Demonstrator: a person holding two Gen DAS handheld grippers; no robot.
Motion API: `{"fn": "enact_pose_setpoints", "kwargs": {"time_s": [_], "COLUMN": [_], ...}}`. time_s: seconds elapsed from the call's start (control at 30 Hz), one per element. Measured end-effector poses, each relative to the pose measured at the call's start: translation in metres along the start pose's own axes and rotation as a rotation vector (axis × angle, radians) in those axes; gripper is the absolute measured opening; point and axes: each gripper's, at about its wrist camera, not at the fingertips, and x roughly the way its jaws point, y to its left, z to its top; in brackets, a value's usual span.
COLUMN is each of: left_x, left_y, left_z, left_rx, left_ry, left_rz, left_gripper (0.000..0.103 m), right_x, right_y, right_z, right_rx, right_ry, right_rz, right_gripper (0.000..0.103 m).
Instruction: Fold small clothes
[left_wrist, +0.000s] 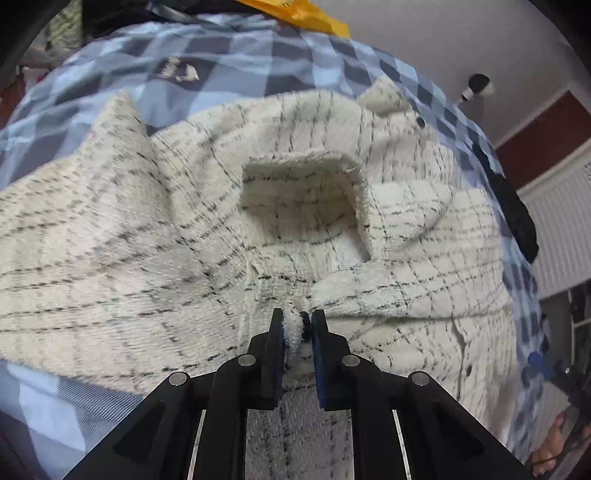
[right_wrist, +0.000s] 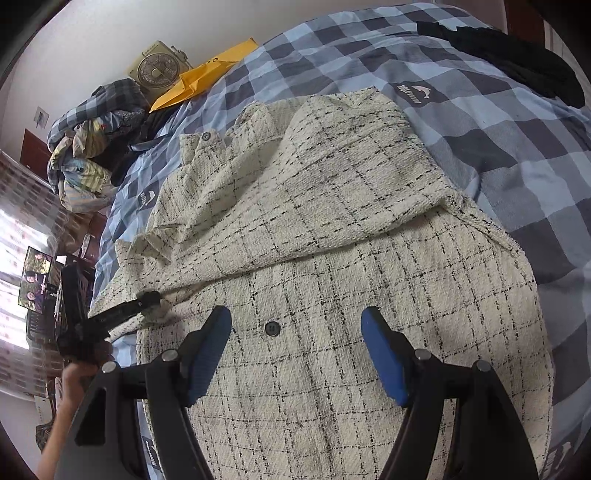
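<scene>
The left gripper (left_wrist: 298, 326) was closed on a fuzzy edge of the cream checked jacket (left_wrist: 155, 236), a thin fold of the cloth pinched between its two black fingers. In this left wrist view the jacket spread across the blue checked bedspread (left_wrist: 236, 48), with a cuff-like opening (left_wrist: 303, 199) gaping just beyond the fingertips and a dark button (left_wrist: 420, 121) showing near its far right corner. A yellow envelope (left_wrist: 295, 11) lay at the top edge, and a black garment (left_wrist: 515, 214) sat on the bed to the right.

In the right wrist view the right gripper (right_wrist: 295, 325) hung above the jacket (right_wrist: 332, 221) with its blue pads (right_wrist: 384, 358) spread wide and nothing between them. A dark button (right_wrist: 272, 328) lay on the cloth between the fingers. The left gripper (right_wrist: 146, 299) nipped the jacket's left edge. Farther off lay the envelope (right_wrist: 199, 77), a pile of clothes (right_wrist: 92, 147), a small fan (right_wrist: 157, 68) and the black garment (right_wrist: 509, 55) on the bedspread (right_wrist: 498, 122)
</scene>
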Motion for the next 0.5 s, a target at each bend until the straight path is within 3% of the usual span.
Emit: {"fn": "enact_pose_setpoints", "kwargs": {"time_s": [0.13, 0.23, 0.3, 0.33, 0.4, 0.5], "left_x": [-0.036, -0.058, -0.07, -0.08, -0.093, -0.085], "left_y": [-0.015, -0.027, -0.039, -0.045, -0.052, -0.055], "left_z": [0.008, 0.027, 0.041, 0.045, 0.05, 0.067], "left_rx": [0.076, 0.099, 0.115, 0.122, 0.124, 0.112], "left_ry": [-0.1, -0.17, -0.212, -0.27, -0.363, -0.359], "left_rz": [0.085, 0.129, 0.149, 0.158, 0.16, 0.186], "left_gripper": [0.015, 0.035, 0.09, 0.097, 0.103, 0.103], "right_x": [0.0, 0.001, 0.001, 0.001, 0.001, 0.001], "right_y": [-0.003, -0.003, -0.002, -0.002, 0.0, 0.0], "right_z": [0.0, 0.0, -0.001, -0.002, -0.002, -0.002], "right_rx": [0.023, 0.032, 0.031, 0.027, 0.021, 0.024], "right_ry": [0.001, 0.006, 0.008, 0.009, 0.01, 0.006], "right_rz": [0.007, 0.012, 0.012, 0.01, 0.006, 0.007], "right_gripper": [0.07, 0.07, 0.07, 0.07, 0.07, 0.07]}}
